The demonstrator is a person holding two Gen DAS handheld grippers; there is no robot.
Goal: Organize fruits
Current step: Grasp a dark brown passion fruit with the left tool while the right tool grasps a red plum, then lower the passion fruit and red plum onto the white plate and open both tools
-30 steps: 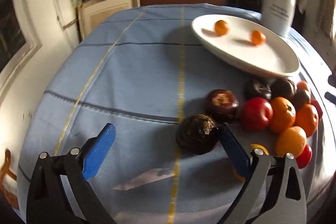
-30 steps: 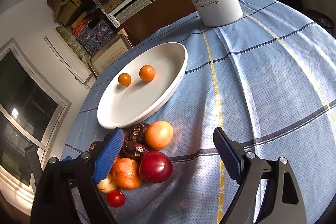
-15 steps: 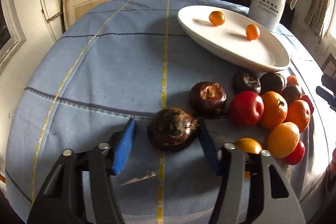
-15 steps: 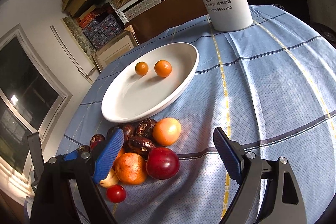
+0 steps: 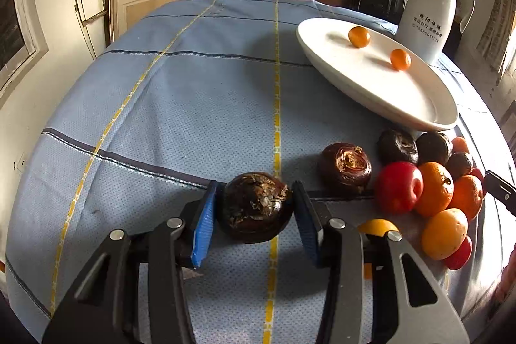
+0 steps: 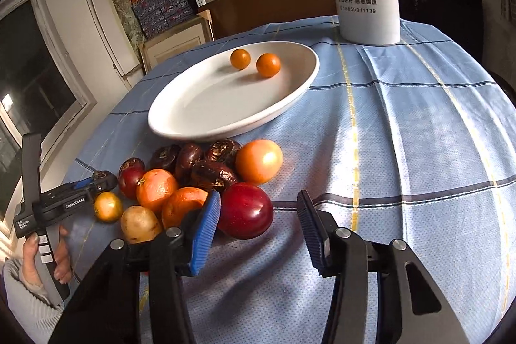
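Left wrist view: the left gripper (image 5: 253,223) is closing its blue pads on a dark brown, scaly round fruit (image 5: 254,207) at the near centre of the blue checked tablecloth (image 5: 180,105), both pads touching it; a lift toward the far-right white oval plate (image 5: 419,105) looks next

Right wrist view: the right gripper (image 6: 258,224) is closing around a glossy red apple (image 6: 246,210) at the near edge of the fruit pile, left pad touching, right pad still apart; it needs to finish closing before lifting

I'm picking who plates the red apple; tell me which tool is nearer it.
Right. The right tool has the apple between its closing jaws; the left tool sits apart, around a dark fruit.
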